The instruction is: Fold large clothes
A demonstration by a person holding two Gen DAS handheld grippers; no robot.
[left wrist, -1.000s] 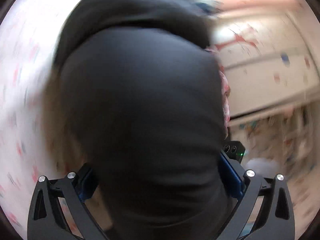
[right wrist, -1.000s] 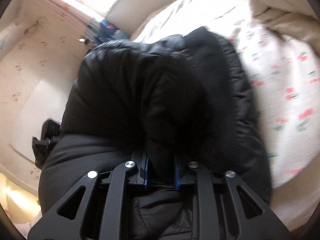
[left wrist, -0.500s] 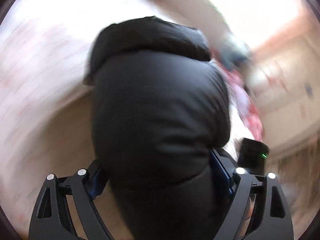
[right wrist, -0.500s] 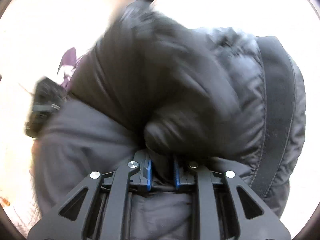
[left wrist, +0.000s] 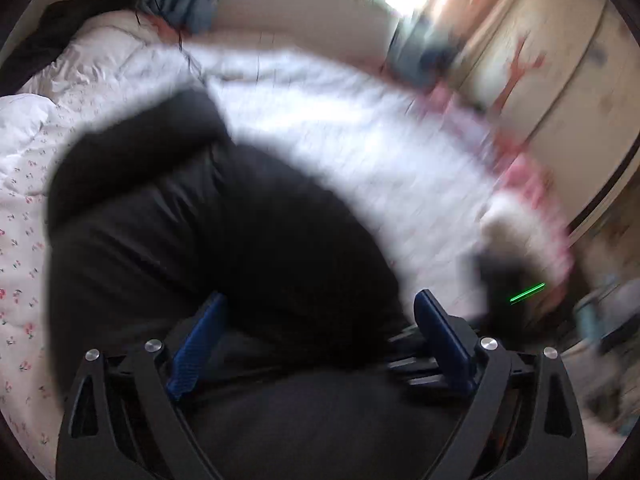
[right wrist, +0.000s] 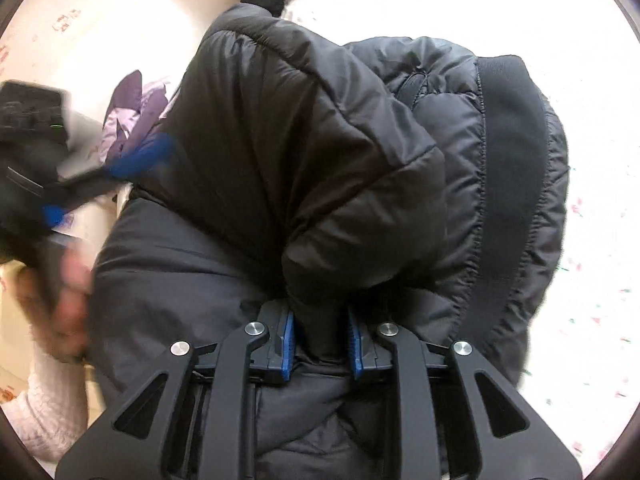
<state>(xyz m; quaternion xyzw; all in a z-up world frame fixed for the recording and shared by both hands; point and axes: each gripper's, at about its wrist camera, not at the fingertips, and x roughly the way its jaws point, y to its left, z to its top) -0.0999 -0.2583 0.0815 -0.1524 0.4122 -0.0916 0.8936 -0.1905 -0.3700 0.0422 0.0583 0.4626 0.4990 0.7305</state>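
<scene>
Spreading under everything is the bed's white quilt with small red flower print (left wrist: 24, 240), and on it lies the bulky black quilted puffer jacket (right wrist: 320, 152), bunched into a mound. Puffy and soft, it looks light but springy, with a slick shell likely to slide; the stitched seams or the ribbed black hem band (right wrist: 508, 184) seem the surest places to pinch. The right tongs (right wrist: 322, 340) are clamped on a thick fold of the jacket. The left tongs (left wrist: 320, 340) stand wide apart, blue pads either side of the fabric, gripping nothing.
</scene>
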